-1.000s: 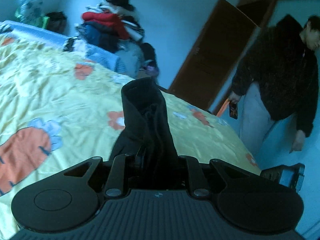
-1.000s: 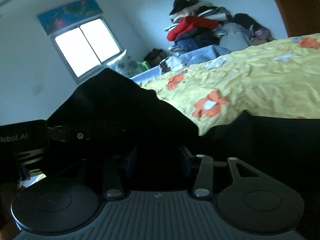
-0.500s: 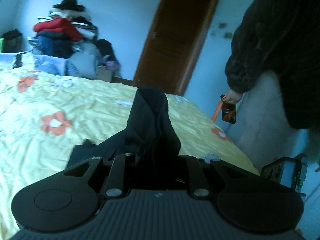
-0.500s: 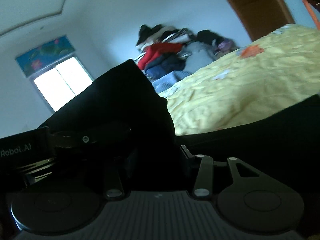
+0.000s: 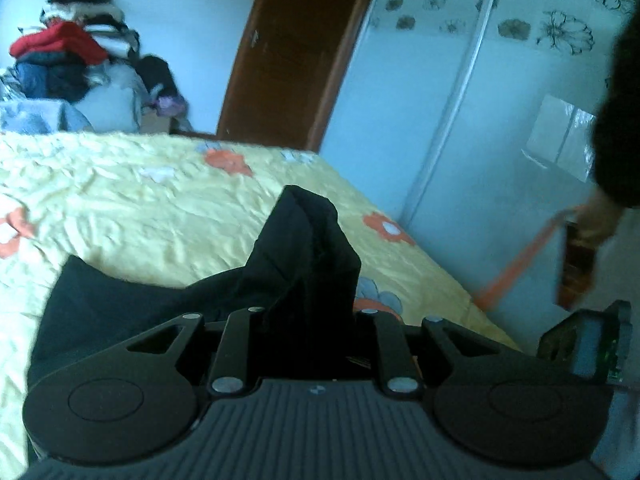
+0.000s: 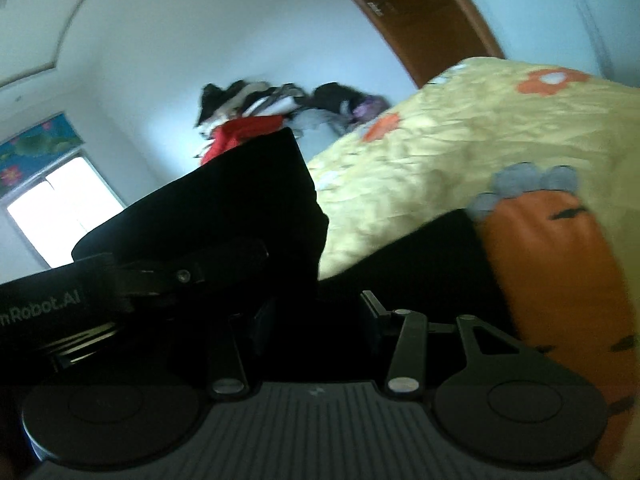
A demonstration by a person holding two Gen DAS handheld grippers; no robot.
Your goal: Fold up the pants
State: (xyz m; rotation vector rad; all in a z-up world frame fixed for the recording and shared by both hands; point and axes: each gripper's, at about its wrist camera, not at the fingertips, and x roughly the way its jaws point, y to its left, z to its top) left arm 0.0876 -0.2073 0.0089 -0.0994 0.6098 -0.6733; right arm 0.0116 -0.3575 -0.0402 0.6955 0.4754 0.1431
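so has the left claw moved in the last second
Yes. The left claw, shut on the black pants, has swung right: the brown door slid from the right of its view to the centre, and the clothes pile to the far left.

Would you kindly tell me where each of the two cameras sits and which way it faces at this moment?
Left wrist: sits behind the left gripper, facing across the yellow bedspread toward the brown door; gripper shut on the black pants.
Right wrist: sits behind the right gripper, tilted up toward the window and wall; gripper shut on the pants, with part of the other gripper at left.
Shared: pants, bedspread, door, clothes pile.
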